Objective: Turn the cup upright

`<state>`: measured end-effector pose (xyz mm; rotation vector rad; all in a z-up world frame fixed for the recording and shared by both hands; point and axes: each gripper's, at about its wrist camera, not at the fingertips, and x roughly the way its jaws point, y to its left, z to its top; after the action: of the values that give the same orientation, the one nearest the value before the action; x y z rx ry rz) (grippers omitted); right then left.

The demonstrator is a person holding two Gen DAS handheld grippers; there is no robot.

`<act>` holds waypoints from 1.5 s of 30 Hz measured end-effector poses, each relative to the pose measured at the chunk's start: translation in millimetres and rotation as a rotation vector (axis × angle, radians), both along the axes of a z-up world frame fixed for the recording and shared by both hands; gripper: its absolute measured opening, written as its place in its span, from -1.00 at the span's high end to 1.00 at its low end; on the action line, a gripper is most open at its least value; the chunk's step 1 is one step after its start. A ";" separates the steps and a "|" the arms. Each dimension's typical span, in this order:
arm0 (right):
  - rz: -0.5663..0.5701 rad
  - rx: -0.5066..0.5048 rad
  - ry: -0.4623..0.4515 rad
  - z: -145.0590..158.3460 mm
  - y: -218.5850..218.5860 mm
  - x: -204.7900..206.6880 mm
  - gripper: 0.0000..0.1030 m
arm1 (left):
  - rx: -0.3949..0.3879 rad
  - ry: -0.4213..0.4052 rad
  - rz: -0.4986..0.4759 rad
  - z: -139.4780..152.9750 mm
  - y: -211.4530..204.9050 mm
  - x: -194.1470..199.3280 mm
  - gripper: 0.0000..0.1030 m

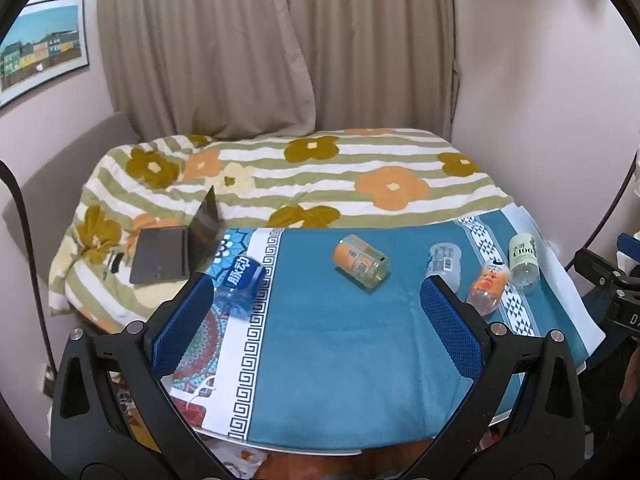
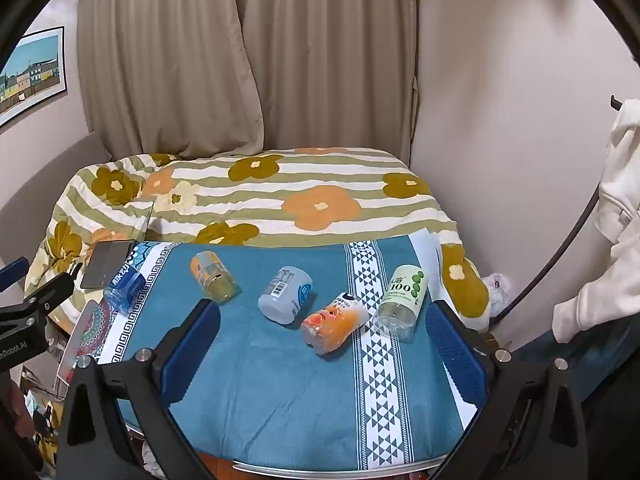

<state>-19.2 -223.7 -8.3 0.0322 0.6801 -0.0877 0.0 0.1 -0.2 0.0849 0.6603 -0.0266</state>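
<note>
Several cut-bottle cups lie on their sides on a teal cloth. An orange-label cup lies in the middle. A blue-label cup lies at the left edge. A white-label cup, an orange-red cup and a green "100" cup lie to the right. My left gripper is open and empty, short of the cups. My right gripper is open and empty, its fingers flanking the right-hand cups from the near side.
A floral striped quilt covers the bed behind the table. A half-open dark tablet case rests on the quilt at the left. Curtains and walls close the back. A white garment hangs at the right.
</note>
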 end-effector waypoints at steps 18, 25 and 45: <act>0.005 0.007 0.013 -1.7 1.3 -1.1 -0.99 | -0.014 -0.004 0.002 0.1 3.3 1.5 -1.00; 0.007 0.011 0.014 -3.8 0.9 -0.8 -0.99 | -0.017 -0.002 0.000 0.4 1.8 1.0 -1.00; 0.011 0.017 0.016 -1.1 4.7 -1.7 -0.99 | -0.012 -0.005 0.005 1.6 -1.5 4.0 -1.00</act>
<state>-20.9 -219.0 -9.4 0.0440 0.6974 -0.0718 4.0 -1.3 1.4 0.0717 0.6554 -0.0253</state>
